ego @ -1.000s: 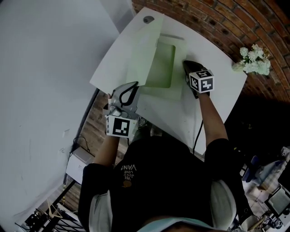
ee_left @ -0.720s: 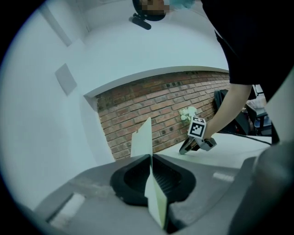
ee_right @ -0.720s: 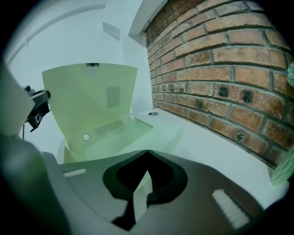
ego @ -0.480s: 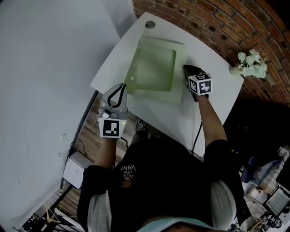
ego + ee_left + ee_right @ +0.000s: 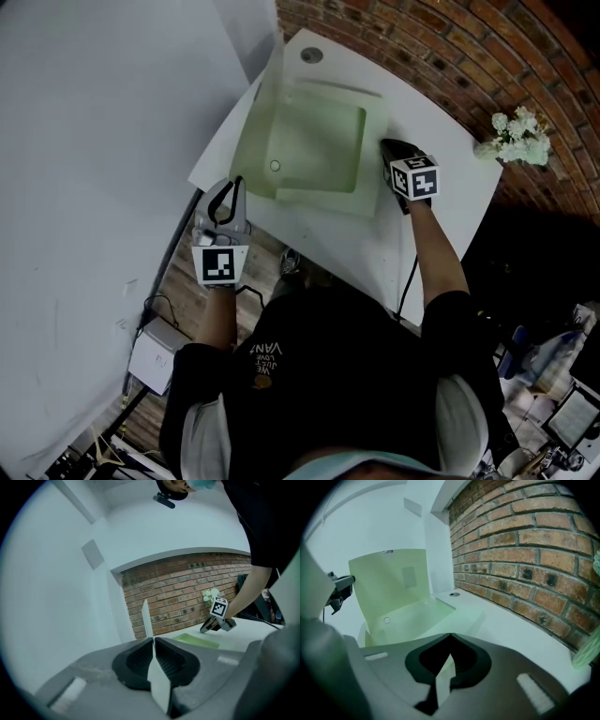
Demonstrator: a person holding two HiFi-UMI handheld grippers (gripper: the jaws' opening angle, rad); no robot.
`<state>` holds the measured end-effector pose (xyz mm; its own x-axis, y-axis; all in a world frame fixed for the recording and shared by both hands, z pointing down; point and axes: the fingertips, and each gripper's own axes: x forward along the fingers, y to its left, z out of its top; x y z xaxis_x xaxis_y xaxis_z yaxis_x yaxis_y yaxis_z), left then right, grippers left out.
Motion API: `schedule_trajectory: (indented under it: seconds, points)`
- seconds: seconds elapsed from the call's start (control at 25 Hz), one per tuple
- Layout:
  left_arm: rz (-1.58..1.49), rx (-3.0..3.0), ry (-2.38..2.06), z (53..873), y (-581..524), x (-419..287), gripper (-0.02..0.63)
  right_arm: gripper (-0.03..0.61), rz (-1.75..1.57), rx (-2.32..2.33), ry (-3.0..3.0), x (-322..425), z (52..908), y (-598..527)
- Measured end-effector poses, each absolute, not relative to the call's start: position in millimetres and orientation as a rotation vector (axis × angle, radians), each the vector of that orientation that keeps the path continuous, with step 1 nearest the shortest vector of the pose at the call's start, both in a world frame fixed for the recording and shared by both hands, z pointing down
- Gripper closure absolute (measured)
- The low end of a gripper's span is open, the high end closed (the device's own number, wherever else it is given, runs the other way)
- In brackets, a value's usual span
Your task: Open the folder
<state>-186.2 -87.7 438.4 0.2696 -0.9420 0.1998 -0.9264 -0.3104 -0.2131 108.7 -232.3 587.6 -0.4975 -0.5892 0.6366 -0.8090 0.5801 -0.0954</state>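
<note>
A pale green folder lies on the white table. Its front cover stands lifted, swung toward the table's left edge. My left gripper is shut on the cover's free edge beyond the table's left side; the left gripper view shows that thin sheet edge-on between the closed jaws of the left gripper. My right gripper rests at the folder's right edge. In the right gripper view a pale sheet edge sits between the closed jaws of the right gripper, with the raised cover beyond.
A bunch of white flowers lies at the table's far right corner by the brick wall. A round cable hole is at the table's far end. A white wall runs along the left; boxes and cables lie on the floor below.
My left gripper has moved left and toward me with the cover's edge, swinging the cover up and off the folder. The right gripper has stayed put.
</note>
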Motion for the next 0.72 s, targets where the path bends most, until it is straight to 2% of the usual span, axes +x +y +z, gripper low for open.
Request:
schedule_trajectory:
  seconds: [0.72]
  points:
    - [-0.514, -2.386, 1.968, 470.0, -91.1, -255.3, 0.575, 0.578, 0.518, 1.15, -2.226, 110.9, 587.1, -232.9]
